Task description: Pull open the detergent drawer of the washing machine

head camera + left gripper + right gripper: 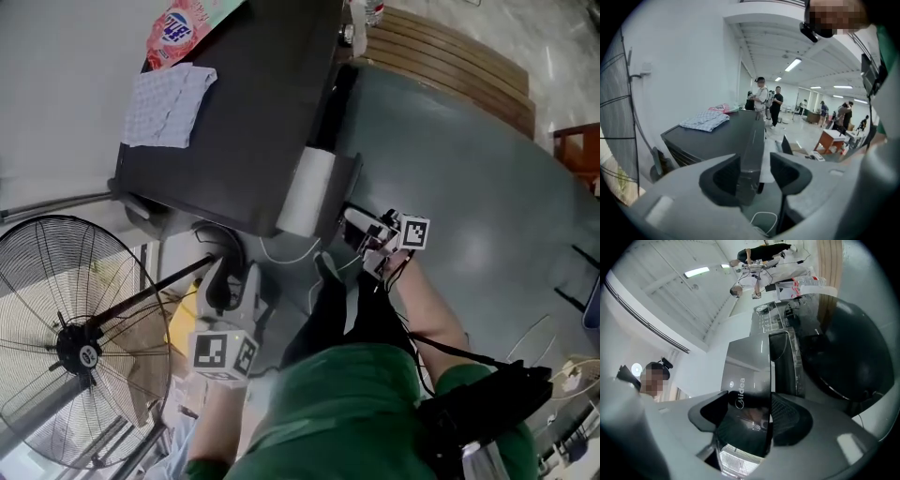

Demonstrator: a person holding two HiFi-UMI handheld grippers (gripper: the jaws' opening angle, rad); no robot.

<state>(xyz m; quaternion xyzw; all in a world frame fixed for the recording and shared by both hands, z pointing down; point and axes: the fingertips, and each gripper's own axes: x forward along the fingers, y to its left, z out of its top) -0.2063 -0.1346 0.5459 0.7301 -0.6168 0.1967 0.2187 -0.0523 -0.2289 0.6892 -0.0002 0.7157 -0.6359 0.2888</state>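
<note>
Nearest the lens, the person's green-clad torso [347, 403] fills the bottom of the head view. Far left stands a standing fan [82, 354] with a wire grille. Next to it, the left gripper [225, 277] [754, 171], with its marker cube [223, 352] turned toward the camera, hangs below the machine's front and apart from it. Its jaws are wide and clamp nothing; in the left gripper view the drawer's edge shows through the gap, farther off. At centre is the dark-topped washing machine [234, 122] [717, 140], which carries a checked cloth [169, 103] [705, 120] and, beyond it, a pink packet [178, 28] [719, 108]. The detergent drawer [307, 192] [752, 154] [745, 413] stands pulled out of the machine's front at its right-hand corner, with its white body exposed. Just right of it, the right gripper [370, 239] [752, 404] has its jaws closed on the drawer's glossy dark front panel, lettered Midea, one jaw on each face. At upper right, wooden slats [450, 61] border the grey floor [487, 206].
</note>
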